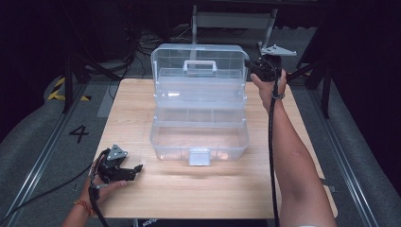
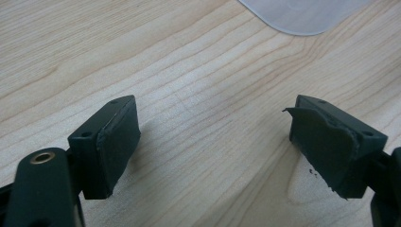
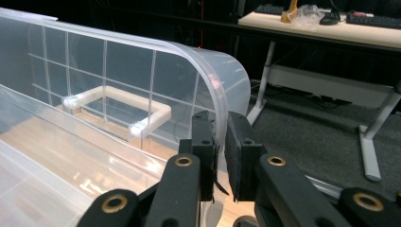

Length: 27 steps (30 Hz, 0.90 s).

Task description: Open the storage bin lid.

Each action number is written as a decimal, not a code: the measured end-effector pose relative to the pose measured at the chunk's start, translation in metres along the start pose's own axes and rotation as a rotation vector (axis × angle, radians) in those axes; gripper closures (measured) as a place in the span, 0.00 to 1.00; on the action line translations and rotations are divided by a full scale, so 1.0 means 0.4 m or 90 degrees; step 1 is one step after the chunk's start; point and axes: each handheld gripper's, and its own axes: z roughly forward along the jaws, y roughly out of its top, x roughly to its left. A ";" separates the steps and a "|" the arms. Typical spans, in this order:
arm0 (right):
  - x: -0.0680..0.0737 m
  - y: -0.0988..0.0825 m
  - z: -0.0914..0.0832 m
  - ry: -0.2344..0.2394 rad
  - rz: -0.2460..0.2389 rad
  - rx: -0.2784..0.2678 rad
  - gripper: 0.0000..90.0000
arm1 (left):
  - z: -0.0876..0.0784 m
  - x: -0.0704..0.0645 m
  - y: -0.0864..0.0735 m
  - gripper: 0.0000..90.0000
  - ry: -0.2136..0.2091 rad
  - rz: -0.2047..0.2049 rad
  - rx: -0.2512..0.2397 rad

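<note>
I had my right tongs (image 3: 221,156) pinched on the box's (image 1: 198,142) raised lid (image 3: 208,71) to steady it, while my left tongs (image 2: 215,151) rested wide and empty on the table (image 2: 189,71) near the box's front corner.

The table (image 1: 198,189) has a light wood-grain top. A clear plastic storage box (image 1: 198,142) stands directly on it, at the middle and toward the far edge, with its hinged lid raised upright at the far side. At the near left corner, the left gripper (image 1: 124,171) appears to rest on the wood, though contact cannot be confirmed. The remaining surface is bare wood.
</note>
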 end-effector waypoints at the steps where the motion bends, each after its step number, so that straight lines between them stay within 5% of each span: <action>1: -0.003 0.001 0.004 0.001 0.000 0.003 0.92 | 0.000 0.000 0.000 0.19 0.000 0.000 -0.001; 27: -0.037 0.012 0.087 -0.010 0.000 0.051 0.92 | 0.000 0.003 -0.001 0.19 -0.011 0.019 -0.002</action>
